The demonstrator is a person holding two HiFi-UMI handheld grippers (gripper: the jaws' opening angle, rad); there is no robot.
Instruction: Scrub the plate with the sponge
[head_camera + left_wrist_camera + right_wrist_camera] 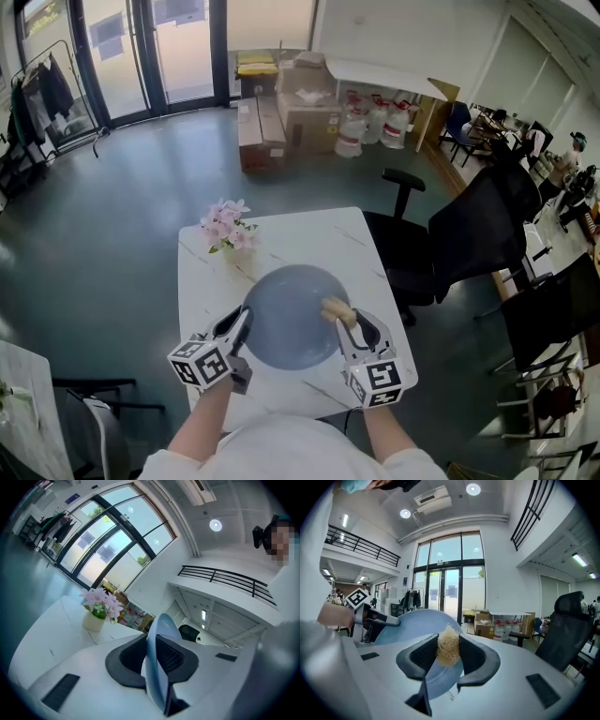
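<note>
My left gripper has its fingers closed tight on the near-left rim of the round, pale blue-grey plate. In the left gripper view the plate shows edge-on, a thin smooth blade running up between the dark ribbed pads. From the head view it is a plain, matte disc with no pattern, held over the near half of the white, marble-veined square tabletop. I cannot tell whether its underside touches the tabletop.

My right gripper has its fingers pinched on the small tan, fibrous sponge, a scruffy wad of pale straw-like strands that sticks up above the pads. The sponge sits at the plate's right rim, over the blue face. In the right gripper view the plate spreads out behind and below it.

A small white pot of pink flowers stands near the tabletop's far-left corner, apart from the plate.
</note>
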